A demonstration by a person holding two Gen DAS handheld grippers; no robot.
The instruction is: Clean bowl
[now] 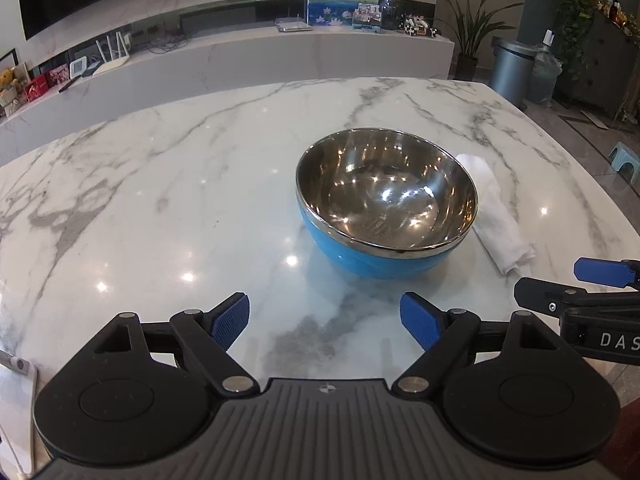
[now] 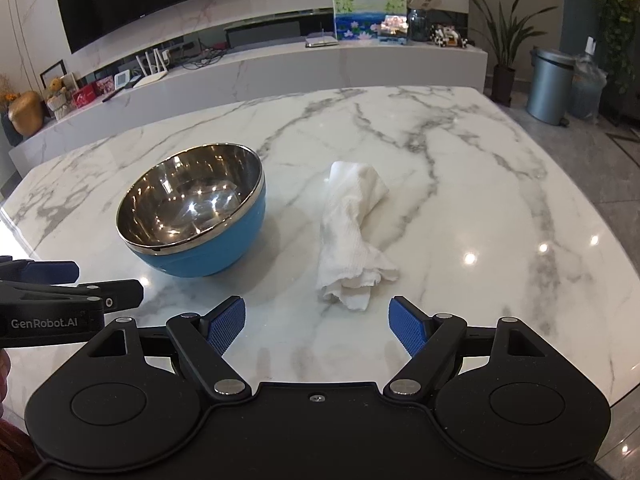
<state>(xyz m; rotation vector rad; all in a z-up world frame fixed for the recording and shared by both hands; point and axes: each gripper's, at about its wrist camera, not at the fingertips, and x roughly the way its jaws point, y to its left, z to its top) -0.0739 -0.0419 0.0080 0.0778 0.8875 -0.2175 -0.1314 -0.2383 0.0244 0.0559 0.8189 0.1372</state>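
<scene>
A bowl (image 1: 386, 204) with a blue outside and a shiny steel inside stands upright on the marble table (image 1: 160, 184). A crumpled white cloth (image 1: 498, 216) lies just right of it. In the right wrist view the bowl (image 2: 192, 208) is ahead on the left and the cloth (image 2: 354, 232) lies straight ahead. My left gripper (image 1: 324, 320) is open and empty, short of the bowl. My right gripper (image 2: 317, 324) is open and empty, just short of the cloth's near end. Each gripper shows at the edge of the other's view.
The table's right edge (image 2: 600, 216) drops to a tiled floor. A low white counter (image 2: 320, 64) with pictures and ornaments runs behind the table. A grey bin (image 2: 548, 84) and potted plants (image 2: 506, 40) stand at the far right.
</scene>
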